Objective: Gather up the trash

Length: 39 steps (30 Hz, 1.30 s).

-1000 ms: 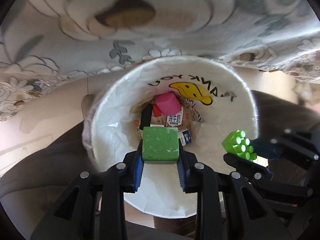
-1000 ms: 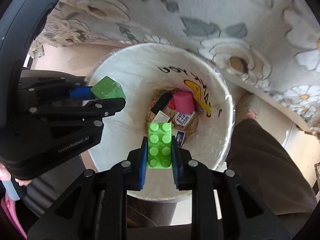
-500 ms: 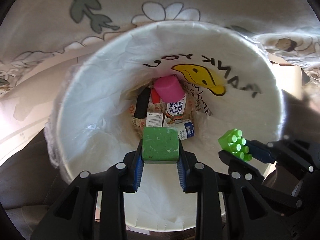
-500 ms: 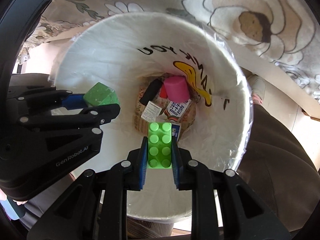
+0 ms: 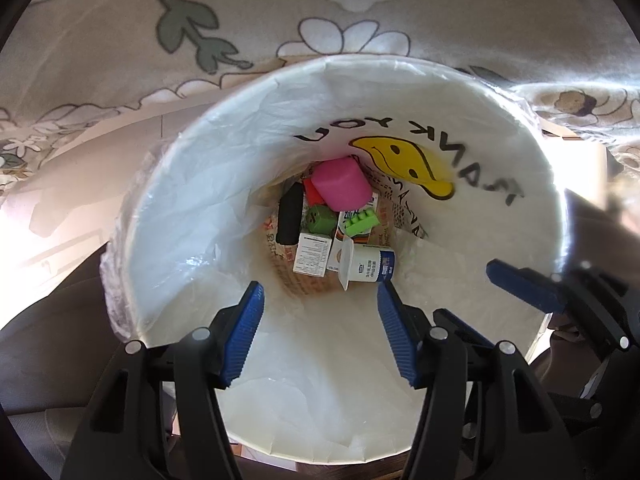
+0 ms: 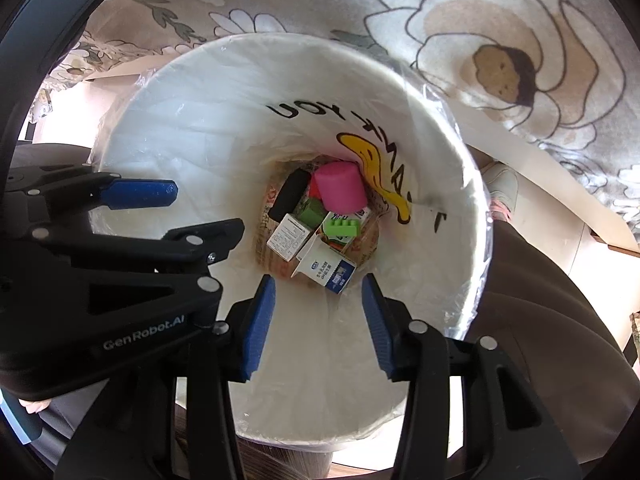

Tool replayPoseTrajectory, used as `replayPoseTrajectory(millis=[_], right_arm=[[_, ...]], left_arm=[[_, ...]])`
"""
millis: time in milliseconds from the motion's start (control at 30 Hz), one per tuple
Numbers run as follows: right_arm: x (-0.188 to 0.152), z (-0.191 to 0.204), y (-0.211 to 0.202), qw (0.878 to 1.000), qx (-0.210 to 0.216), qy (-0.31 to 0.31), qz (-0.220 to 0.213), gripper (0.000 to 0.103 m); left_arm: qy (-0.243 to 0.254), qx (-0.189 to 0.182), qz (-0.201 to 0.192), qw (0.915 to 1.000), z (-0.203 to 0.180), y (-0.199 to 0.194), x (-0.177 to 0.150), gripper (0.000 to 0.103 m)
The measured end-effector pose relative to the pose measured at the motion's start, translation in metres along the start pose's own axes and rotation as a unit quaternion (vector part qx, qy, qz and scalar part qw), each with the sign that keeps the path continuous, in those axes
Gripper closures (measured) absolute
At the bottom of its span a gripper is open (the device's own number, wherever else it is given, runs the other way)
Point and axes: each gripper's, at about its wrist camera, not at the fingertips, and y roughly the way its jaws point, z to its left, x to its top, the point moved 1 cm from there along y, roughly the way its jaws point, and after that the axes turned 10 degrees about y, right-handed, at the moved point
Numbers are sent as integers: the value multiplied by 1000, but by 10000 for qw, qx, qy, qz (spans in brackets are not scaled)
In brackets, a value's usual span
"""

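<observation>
A white trash bin (image 5: 200,208) lined with a "THANK YOU" smiley bag (image 6: 224,128) sits below both grippers. At its bottom lie a green cube (image 5: 320,218) (image 6: 311,213), a bright green studded brick (image 5: 362,222) (image 6: 340,227), a pink cylinder (image 5: 340,184) (image 6: 340,190), a black piece (image 5: 290,216) and milk cartons (image 5: 370,266) (image 6: 328,268). My left gripper (image 5: 320,332) is open and empty above the bin mouth. My right gripper (image 6: 318,326) is open and empty beside it; the left gripper also shows in the right wrist view (image 6: 168,216).
A floral tablecloth (image 5: 280,12) (image 6: 500,40) hangs just behind the bin. Dark trouser legs (image 6: 560,300) flank the bin on both sides. A light floor (image 5: 48,216) shows to the left.
Both grippers opened. The green cube and the green studded brick dropped from the jaws to the bottom of the bin among the other trash.
</observation>
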Motion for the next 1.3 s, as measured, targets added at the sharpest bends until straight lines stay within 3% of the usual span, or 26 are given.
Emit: replayPoseTrajectory(millis=[167, 333, 600, 1000, 1067, 1233, 1300], right_arm=[[-3, 0, -18, 9999, 12, 2, -100, 57], [-12, 5, -53, 9991, 16, -85, -405, 57], [-39, 6, -150, 9925, 23, -314, -1179, 57], [-116, 27, -297, 9623, -61, -595, -2652, 48], [-132, 32, -317, 9557, -72, -579, -2884, 43], [-177, 49, -360, 9286, -120, -605, -3658, 27], [-195, 54, -369, 9161, -116, -551, -3971, 25]], left_arm=[[41, 71, -135, 9999, 0, -14, -7, 42], [282, 414, -522, 9974, -5, -47, -16, 42], [566, 678, -1566, 9837, -7, -152, -48, 42], [844, 1151, -3170, 9376, -41, -303, -144, 35], [856, 1276, -3406, 9276, -47, -322, -160, 34], [721, 1464, -4055, 8994, -62, -357, -197, 15], [650, 1498, -4247, 8905, -69, -367, -209, 13]])
